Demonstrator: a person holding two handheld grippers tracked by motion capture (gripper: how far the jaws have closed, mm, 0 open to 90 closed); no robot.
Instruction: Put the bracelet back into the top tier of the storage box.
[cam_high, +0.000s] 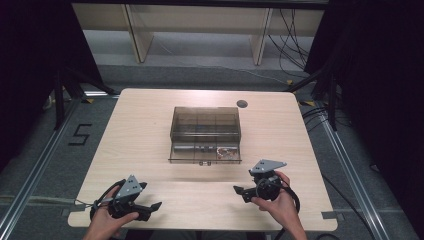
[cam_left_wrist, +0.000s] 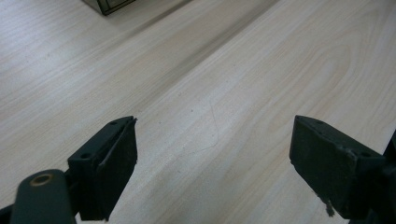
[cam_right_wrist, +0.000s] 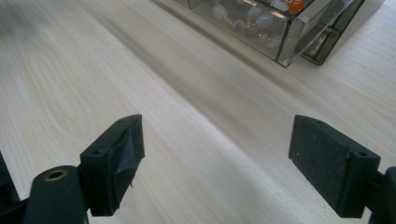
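With both grippers, left (cam_high: 131, 206) and right (cam_high: 256, 186), low in the frame and their fingers released and empty, I judged the glass box (cam_high: 205, 134) at counter (cam_high: 140, 130) centre, beads (cam_right_wrist: 243, 18) inside, liable to slide if nudged.

Clear box (cam_right_wrist: 280, 32) cut off at top edge, beads (cam_right_wrist: 243, 21) inside blurred — contents unclear

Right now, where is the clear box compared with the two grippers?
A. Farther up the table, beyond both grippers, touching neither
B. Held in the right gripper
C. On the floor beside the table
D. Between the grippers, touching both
A: in the high view the clear box sits mid-table, apart from the left gripper and the right gripper, both open near the front edge.
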